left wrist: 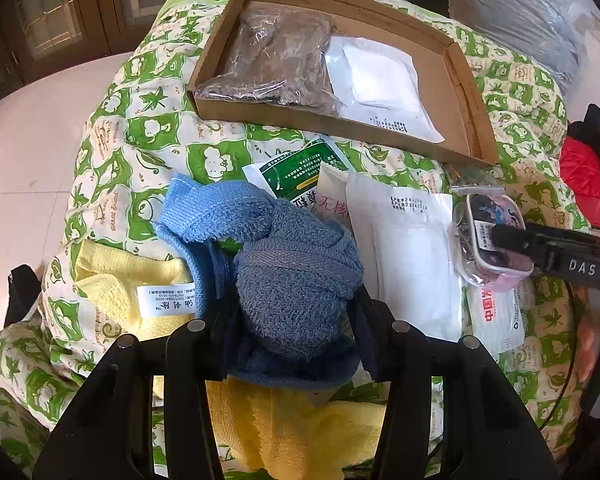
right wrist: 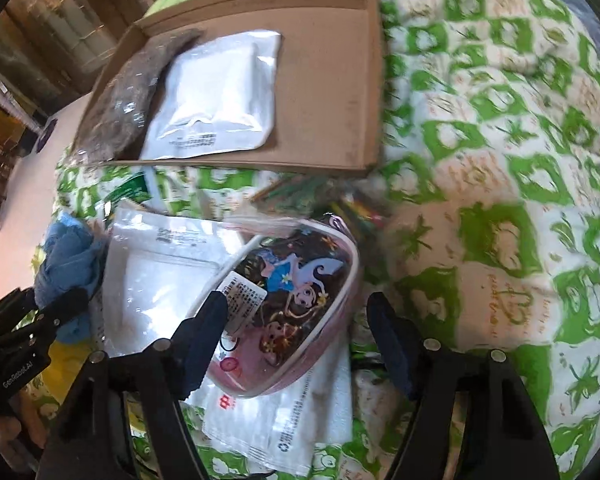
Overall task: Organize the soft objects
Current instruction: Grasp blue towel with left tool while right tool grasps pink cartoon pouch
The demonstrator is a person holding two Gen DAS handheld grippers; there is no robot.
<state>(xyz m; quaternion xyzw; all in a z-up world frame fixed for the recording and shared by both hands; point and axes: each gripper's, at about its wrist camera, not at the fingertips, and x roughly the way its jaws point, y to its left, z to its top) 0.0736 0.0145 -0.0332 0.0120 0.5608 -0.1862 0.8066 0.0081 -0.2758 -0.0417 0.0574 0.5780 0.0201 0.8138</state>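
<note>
A blue towel [left wrist: 296,276] is bunched up on the green-and-white quilt [left wrist: 148,128]. My left gripper [left wrist: 290,316] is shut on its lower part, one black finger on each side. The towel lies over a yellow towel [left wrist: 116,280]. To the right, a clear pink pouch with a cartoon print [right wrist: 300,288] rests on white packets [right wrist: 160,280]. My right gripper [right wrist: 296,320] stands open astride it: the left finger overlaps the pouch's labelled corner and the right finger is just clear of its edge. The same pouch [left wrist: 484,232] shows under the right gripper's finger in the left wrist view.
A shallow cardboard box [left wrist: 460,92] at the far side holds a clear bag of brown stuff [left wrist: 276,60] and a white pouch [left wrist: 376,80]. A green-printed packet [left wrist: 296,172] and a mask pack [left wrist: 496,320] lie among the packets. Red fabric [left wrist: 584,176] is at the right, white floor [left wrist: 28,152] at the left.
</note>
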